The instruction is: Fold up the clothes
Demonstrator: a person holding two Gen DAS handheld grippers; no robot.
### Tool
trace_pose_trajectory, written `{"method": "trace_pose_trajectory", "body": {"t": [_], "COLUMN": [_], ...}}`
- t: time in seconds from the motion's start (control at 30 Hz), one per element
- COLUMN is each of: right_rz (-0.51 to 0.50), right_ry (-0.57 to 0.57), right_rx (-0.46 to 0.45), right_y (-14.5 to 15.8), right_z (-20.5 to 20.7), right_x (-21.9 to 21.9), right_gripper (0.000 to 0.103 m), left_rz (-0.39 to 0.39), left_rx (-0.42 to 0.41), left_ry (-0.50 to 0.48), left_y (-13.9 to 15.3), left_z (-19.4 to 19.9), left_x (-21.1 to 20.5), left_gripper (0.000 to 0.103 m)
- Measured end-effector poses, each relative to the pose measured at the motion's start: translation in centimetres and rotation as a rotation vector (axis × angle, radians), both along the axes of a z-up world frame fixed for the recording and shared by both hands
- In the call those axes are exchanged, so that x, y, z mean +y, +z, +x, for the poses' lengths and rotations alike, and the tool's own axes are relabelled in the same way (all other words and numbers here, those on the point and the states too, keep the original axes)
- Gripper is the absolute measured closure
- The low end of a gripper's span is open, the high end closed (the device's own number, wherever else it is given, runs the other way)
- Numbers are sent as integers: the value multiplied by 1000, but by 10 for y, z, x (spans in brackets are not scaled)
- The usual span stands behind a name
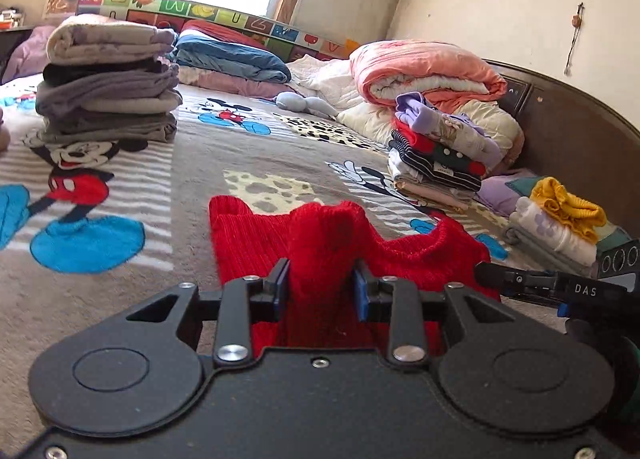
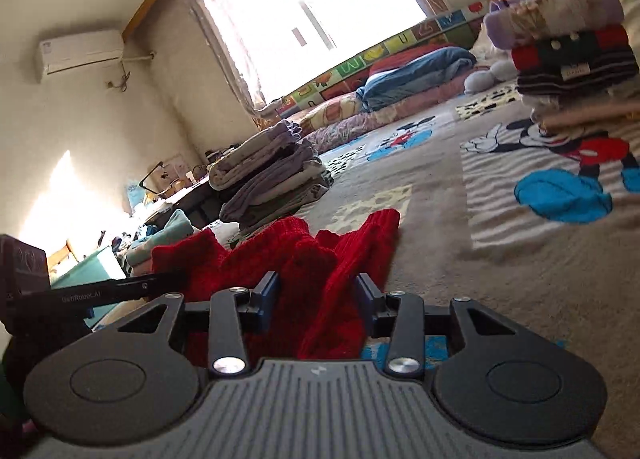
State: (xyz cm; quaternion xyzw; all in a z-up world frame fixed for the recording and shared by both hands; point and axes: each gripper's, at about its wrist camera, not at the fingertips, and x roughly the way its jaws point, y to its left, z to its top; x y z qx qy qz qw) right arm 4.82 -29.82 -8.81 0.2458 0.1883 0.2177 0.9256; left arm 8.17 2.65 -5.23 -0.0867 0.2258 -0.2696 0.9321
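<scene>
A red ribbed knit garment point(image 1: 320, 243) is bunched on the cartoon-print bedspread point(image 1: 240, 147), at its near edge. A raised fold is clamped between the jaws of the left gripper point(image 1: 321, 283), while another fold is pinched by the right gripper point(image 2: 316, 295).

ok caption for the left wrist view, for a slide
Left tool pinches a red knit sweater on the cartoon bedspread.
</scene>
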Motion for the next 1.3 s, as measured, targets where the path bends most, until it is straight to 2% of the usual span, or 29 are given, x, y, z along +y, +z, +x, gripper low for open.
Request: {"method": "trace_pose_trajectory", "body": {"t": [0.03,0.13,0.2,0.27,0.43,0.57,0.73,0.8,0.93,1.07,1.13,1.2,1.23,1.27,1.3], "right_rz": [5,57,113,162,184,223,258,264,281,313,321,322,321,321,320], "right_ry": [9,68,83,77,57,35,34,37,21,-1,2,-6,-12,-18,-26], "right_rx": [-4,-6,-5,-8,-52,-42,-17,3,94,182,188,184,179,171,157], "right_y": [0,-1,-1,1,8,0,-6,-9,-28,-45,-46,-46,-46,-44,-42], "right_z": [-1,5,12,19,46,82,126,141,166,176,176,174,172,171,168], "right_x": [1,3,0,-3,-2,-7,-6,-6,-7,-10,-10,-10,-10,-10,-11], "right_gripper": [60,79,80,82,82,82,83,83,83,83,81,75,67,56,54], "left_rz": [-27,-115,-175,-200,-283,-351,-390,-381,-371,-375,-375,-371,-364,-357,-346], "left_rx": [20,52,79,75,82,109,151,185,242,260,255,238,215,190,158], "left_ry": [0,-2,-2,0,6,24,45,51,50,52,61,81,107,133,154], "left_y": [-4,-6,-8,-6,-9,-18,-31,-38,-49,-53,-51,-46,-42,-37,-31], "left_z": [4,18,33,43,79,111,144,154,170,173,169,164,161,158,151], "left_x": [3,12,19,19,20,26,34,34,32,31,33,35,36,38,41], "left_gripper": [76,79,80,81,81,81,81,81,81,79,75,60,52,52,52]}}
